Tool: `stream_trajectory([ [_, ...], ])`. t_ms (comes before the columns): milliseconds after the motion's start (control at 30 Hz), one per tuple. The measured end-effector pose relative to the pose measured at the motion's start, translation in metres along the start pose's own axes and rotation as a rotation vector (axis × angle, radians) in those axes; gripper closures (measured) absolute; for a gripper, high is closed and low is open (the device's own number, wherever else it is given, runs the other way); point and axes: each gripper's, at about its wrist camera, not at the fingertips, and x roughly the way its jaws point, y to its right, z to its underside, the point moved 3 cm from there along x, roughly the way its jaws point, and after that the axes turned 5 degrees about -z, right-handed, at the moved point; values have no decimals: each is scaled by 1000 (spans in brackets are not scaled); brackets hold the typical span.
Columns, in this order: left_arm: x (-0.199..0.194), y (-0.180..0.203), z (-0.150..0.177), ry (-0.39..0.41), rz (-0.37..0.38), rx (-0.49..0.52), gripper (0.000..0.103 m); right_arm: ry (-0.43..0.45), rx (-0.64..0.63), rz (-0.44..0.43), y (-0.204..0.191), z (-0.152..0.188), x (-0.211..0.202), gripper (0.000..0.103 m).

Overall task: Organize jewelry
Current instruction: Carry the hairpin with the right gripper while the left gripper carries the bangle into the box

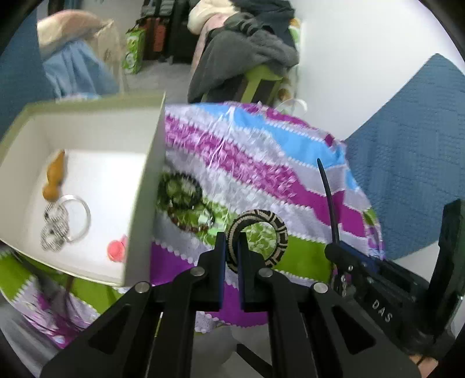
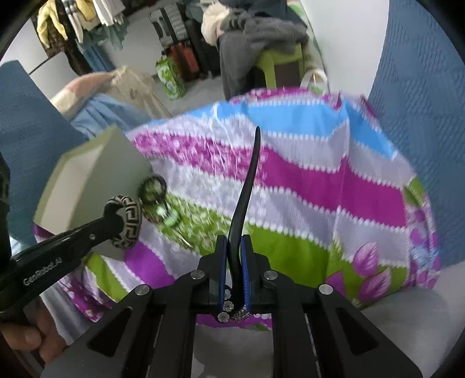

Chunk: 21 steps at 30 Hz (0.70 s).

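Patterned bangle [image 1: 263, 232]: near rim clamped between closed left gripper [image 1: 231, 241] fingers, ring projecting beyond tips. Black hair clip [image 2: 245, 200]: base clamped in right gripper [image 2: 234, 247], prong extending far.

Background items beyond the work surface

We note a striped floral cloth [image 2: 305, 186], a green stool [image 1: 261, 78] under piled grey clothing [image 1: 247, 55], blue textured panels [image 1: 412, 139], suitcases [image 2: 186, 58] and hanging garments [image 2: 75, 26].
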Motion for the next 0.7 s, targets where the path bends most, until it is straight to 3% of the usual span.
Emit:
stream_trajectory([
  [367,-76,-5,-43,84,7,102,96,100,-47,-26,-49,-46,-56,95],
  [700,-133,-61,-78,150,-23,102,96,173,-109,-89,-132,-86,-78,95],
])
